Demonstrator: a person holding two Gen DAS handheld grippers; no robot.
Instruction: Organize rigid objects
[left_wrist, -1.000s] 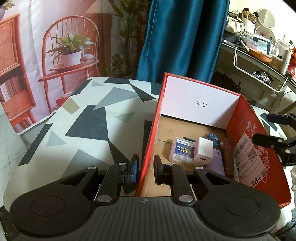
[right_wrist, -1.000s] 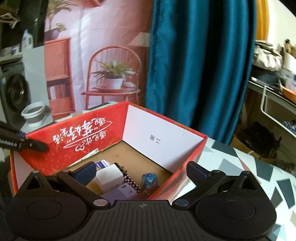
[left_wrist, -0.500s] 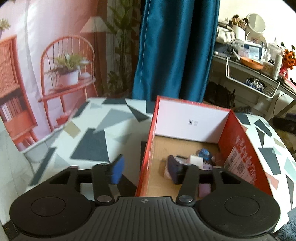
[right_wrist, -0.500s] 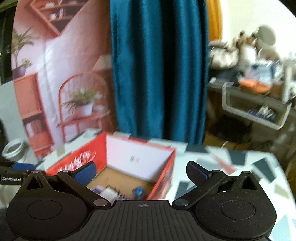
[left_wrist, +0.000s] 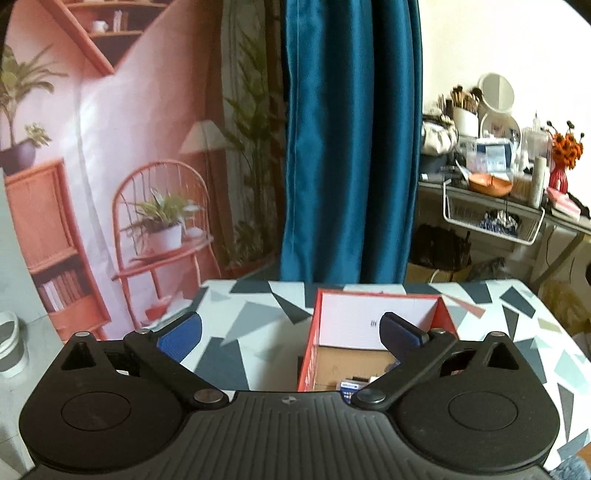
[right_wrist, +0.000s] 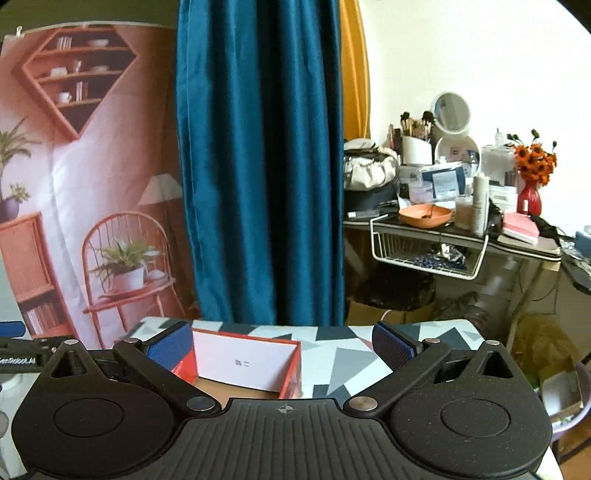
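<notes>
left gripper (left_wrist: 290, 332) and right gripper (right_wrist: 282, 343), jaws wide, above red box (left_wrist: 373, 325)

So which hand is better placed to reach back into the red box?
Left, probably. The left gripper looks down into the red box, small items showing on its floor. The right gripper sees only the box's far wall. Both are open and empty.

Background: teal curtain (right_wrist: 258, 166) hangs behind the table's far edge, printed backdrop (right_wrist: 92, 177) to its left. Cluttered side desk (right_wrist: 461, 229) on the right: orange bowl (right_wrist: 424, 215), round mirror (right_wrist: 451, 112), red vase (right_wrist: 529, 199), wire basket (right_wrist: 424, 254) under its front edge.
</notes>
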